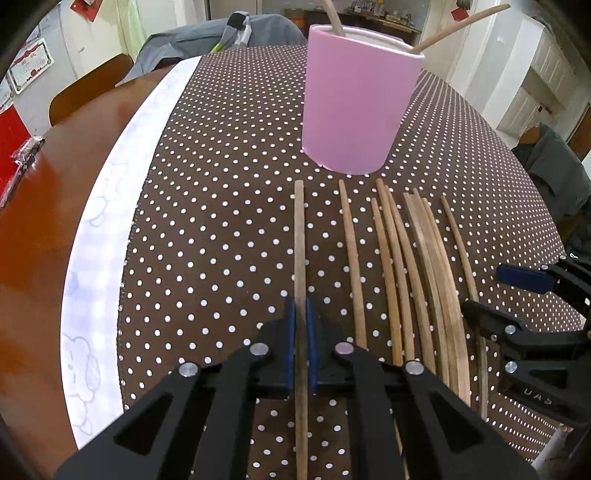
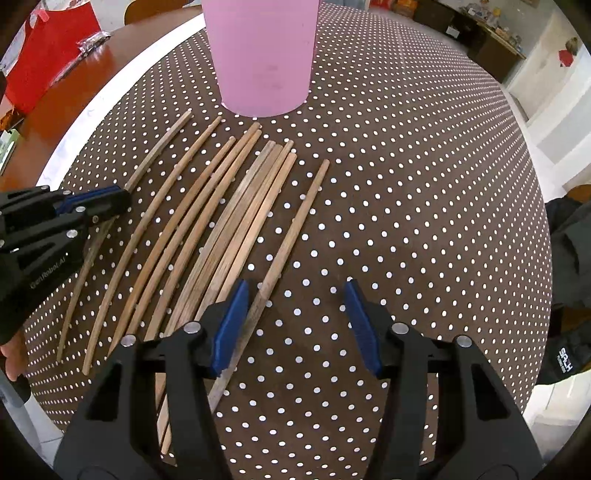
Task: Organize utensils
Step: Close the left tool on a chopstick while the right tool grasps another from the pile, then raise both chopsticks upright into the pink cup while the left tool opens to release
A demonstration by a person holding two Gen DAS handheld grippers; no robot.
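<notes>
A pink cup (image 1: 358,99) stands on the dotted brown cloth, with two wooden sticks (image 1: 458,27) leaning in it; it also shows in the right wrist view (image 2: 262,55). Several wooden chopsticks (image 1: 417,266) lie side by side in front of it, seen too in the right wrist view (image 2: 221,229). My left gripper (image 1: 301,325) is shut on the leftmost chopstick (image 1: 300,240), low at the cloth. My right gripper (image 2: 295,317) is open over the rightmost chopstick (image 2: 295,225), which lies by its left pad (image 2: 231,332). Each gripper shows in the other's view (image 1: 517,291) (image 2: 96,201).
The brown dotted cloth (image 1: 221,221) with a white border (image 1: 110,206) covers a wooden table (image 1: 44,206). A red bag (image 2: 48,66) lies at the table's far left. A chair with grey clothing (image 1: 207,40) stands behind the table.
</notes>
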